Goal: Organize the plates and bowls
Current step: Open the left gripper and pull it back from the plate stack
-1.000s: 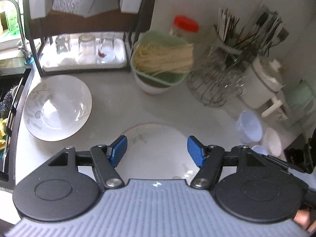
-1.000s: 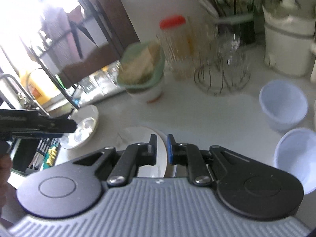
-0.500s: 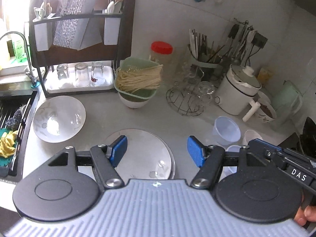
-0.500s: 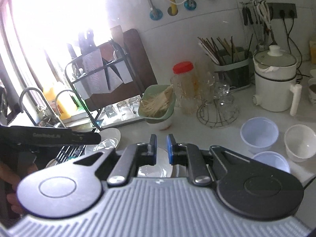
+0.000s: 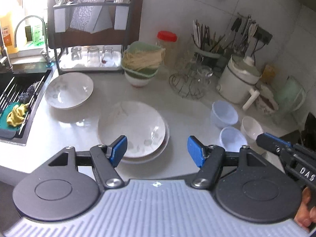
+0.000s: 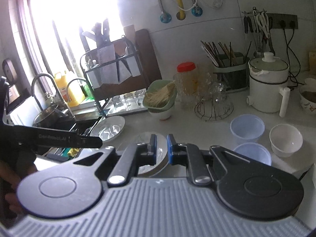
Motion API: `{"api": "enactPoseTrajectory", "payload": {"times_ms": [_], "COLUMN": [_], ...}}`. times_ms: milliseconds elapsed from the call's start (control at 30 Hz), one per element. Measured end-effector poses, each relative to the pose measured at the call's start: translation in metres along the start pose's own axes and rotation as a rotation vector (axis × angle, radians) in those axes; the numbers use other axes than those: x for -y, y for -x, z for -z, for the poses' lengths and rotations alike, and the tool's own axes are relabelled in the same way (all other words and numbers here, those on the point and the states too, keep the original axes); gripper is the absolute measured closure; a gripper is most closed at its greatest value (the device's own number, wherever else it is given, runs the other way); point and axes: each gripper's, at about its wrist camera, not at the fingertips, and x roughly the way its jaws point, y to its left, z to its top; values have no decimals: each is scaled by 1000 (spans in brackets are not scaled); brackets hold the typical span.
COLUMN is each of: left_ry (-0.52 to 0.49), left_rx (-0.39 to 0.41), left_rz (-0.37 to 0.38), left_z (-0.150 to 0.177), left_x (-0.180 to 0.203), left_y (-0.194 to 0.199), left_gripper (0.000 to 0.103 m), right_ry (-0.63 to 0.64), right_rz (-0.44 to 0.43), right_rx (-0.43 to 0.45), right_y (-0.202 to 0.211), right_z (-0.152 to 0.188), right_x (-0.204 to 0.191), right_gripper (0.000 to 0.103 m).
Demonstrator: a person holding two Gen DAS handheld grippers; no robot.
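Two white floral plates sit stacked (image 5: 132, 128) in the middle of the counter, with a deeper white plate (image 5: 69, 91) to their left near the sink. My left gripper (image 5: 157, 150) hovers open above the stack's near edge, holding nothing. At the right stand two pale blue bowls (image 5: 224, 114) (image 5: 232, 139) and a white bowl (image 5: 251, 127). My right gripper (image 6: 161, 150) is shut and empty, raised over the near side of the stack (image 6: 142, 138). The right wrist view also shows the blue bowls (image 6: 246, 128) (image 6: 252, 153) and the white bowl (image 6: 286, 138).
A sink (image 5: 17, 90) with a rack and cloth lies at the left. At the back stand a black dish rack (image 5: 88, 39) with glasses, a green colander of noodles (image 5: 141, 63), a red-lidded jar (image 5: 167, 47), a wire glass stand (image 5: 189, 85) and a white electric pot (image 5: 237, 81).
Both grippers have pulled back and risen from the plate stack, so more of the counter shows. The left jaws stay open and the right stay shut.
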Motion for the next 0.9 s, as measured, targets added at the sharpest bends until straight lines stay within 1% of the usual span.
{"api": "enactPoseTrajectory", "payload": {"times_ms": [133,267,300,333,367,400,433,467,533,567,633,733,900], "left_ry": [2,30,38,41,48,57,61,60,54,53,61,66,69], "left_rx": [-13,-17,-16,-17,-14,-4,0,1,6,9,9,10,-3], "left_rz": [-38,-56,-62,-71,-78,-78,-79,-86,-111,-116,-126,-136,-136], "left_z": [5,7,6,5,3,1,-2,-4,-9,-10,-15,-20,-35], "left_x": [-11,-18,-19,-21,-23,-27,-30,-33,-37,-39,-44,-53,-73], "left_y": [0,0,0,1,3,5,6,7,9,9,7,4,-12], "left_gripper": [31,31,31,31,30,30,27,25,22,20,19,10,9], "right_ry": [18,39,45,59,80,96,103,98,81,76,74,63,57], "right_rz": [-7,-24,-25,-10,15,31,35,27,2,-1,3,-12,-39], "right_rx": [-19,-27,-25,-22,-17,-5,12,28,18,14,12,-1,-31], "right_y": [3,2,1,1,0,1,2,2,-1,-4,-10,-21,-46], "right_z": [7,8,8,7,7,7,7,6,3,3,2,2,0], "right_x": [2,3,2,0,-2,-4,-4,-3,0,1,1,-2,-17], "right_gripper": [89,88,84,64,50,25,17,18,19,19,19,19,19]}}
